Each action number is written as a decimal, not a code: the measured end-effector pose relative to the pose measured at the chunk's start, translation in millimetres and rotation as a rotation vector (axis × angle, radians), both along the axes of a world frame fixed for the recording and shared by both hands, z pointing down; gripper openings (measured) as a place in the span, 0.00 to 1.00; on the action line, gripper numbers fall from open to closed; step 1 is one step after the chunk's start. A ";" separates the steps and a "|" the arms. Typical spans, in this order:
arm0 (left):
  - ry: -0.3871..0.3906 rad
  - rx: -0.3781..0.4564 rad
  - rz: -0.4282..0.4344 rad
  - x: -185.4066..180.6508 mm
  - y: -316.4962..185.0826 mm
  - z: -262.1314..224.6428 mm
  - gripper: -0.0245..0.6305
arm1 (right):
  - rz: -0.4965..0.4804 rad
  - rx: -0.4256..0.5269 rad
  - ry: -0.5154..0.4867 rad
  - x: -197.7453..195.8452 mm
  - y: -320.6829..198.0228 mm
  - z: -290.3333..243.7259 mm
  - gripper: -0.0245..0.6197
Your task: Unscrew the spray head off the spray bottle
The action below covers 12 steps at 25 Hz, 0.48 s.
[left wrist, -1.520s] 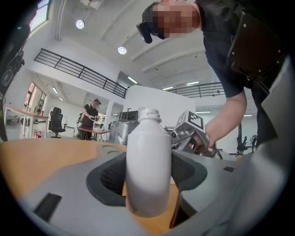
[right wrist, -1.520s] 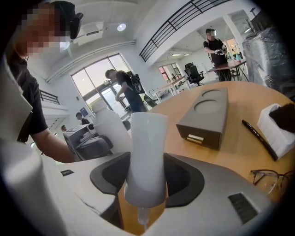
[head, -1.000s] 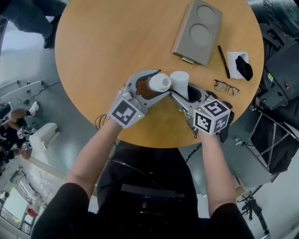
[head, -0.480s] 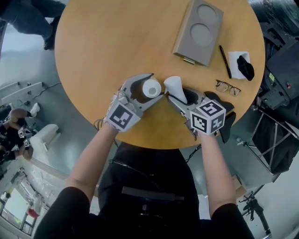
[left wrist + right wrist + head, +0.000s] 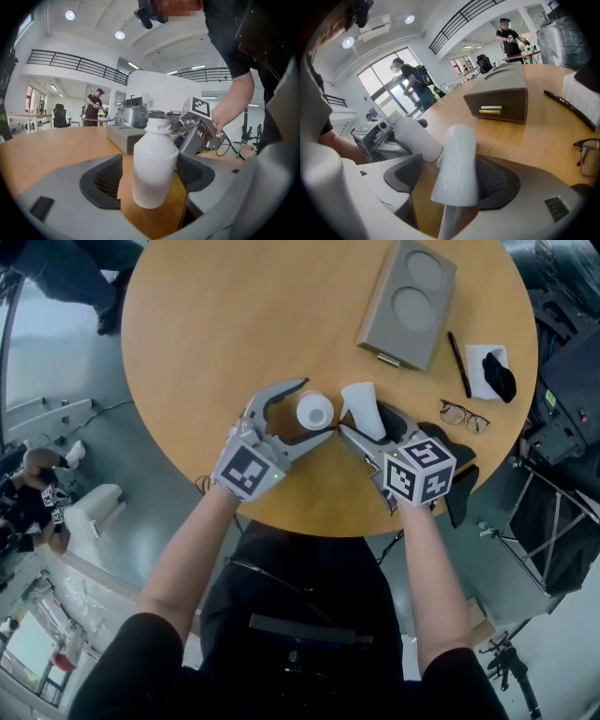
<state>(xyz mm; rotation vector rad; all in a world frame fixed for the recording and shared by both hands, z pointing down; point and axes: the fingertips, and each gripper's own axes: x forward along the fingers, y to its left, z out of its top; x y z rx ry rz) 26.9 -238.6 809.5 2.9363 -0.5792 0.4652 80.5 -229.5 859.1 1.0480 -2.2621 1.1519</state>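
A white spray bottle (image 5: 315, 411) with no head on it stands upright on the round wooden table (image 5: 234, 324). It is between the jaws of my left gripper (image 5: 317, 407), which have just been opening. In the left gripper view the bottle (image 5: 152, 168) has a gap to the left pad. The white spray head (image 5: 361, 401) is off the bottle and sits tilted between the jaws of my right gripper (image 5: 367, 423), which have also just been opening. In the right gripper view the spray head (image 5: 457, 164) leans toward the right pad, with its tube pointing down.
A grey box (image 5: 408, 301) with two round recesses lies at the table's far right. A black pen (image 5: 459, 362), a white cloth with a black item (image 5: 492, 371) and glasses (image 5: 461, 415) lie near the right edge. The near table edge runs under both grippers.
Both grippers' jaws stand wider than before. The bottle, tilted a second ago, now stands upright, apart from the spray head. The left gripper has shifted slightly.
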 end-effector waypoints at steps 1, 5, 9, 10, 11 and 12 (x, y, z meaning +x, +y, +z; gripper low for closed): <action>-0.005 0.003 0.001 -2.0 1.7 -3.4 0.62 | 0.001 0.005 0.018 0.5 0.6 -1.6 0.63; -0.026 0.014 -0.013 -13.3 9.8 -23.8 0.62 | 0.004 0.047 0.064 3.5 0.9 -18.3 0.65; -0.024 0.021 -0.027 -14.4 21.5 -53.9 0.62 | -0.007 0.096 0.086 9.0 4.9 -48.4 0.65; -0.019 0.026 -0.030 -13.6 23.6 -62.3 0.62 | -0.013 0.121 0.082 8.7 4.9 -58.7 0.65; -0.013 0.030 -0.034 -13.1 25.9 -70.9 0.62 | -0.021 0.150 0.071 7.1 5.2 -70.4 0.65; -0.004 0.032 -0.039 -13.0 28.3 -80.1 0.62 | -0.030 0.181 0.051 4.0 6.2 -83.6 0.65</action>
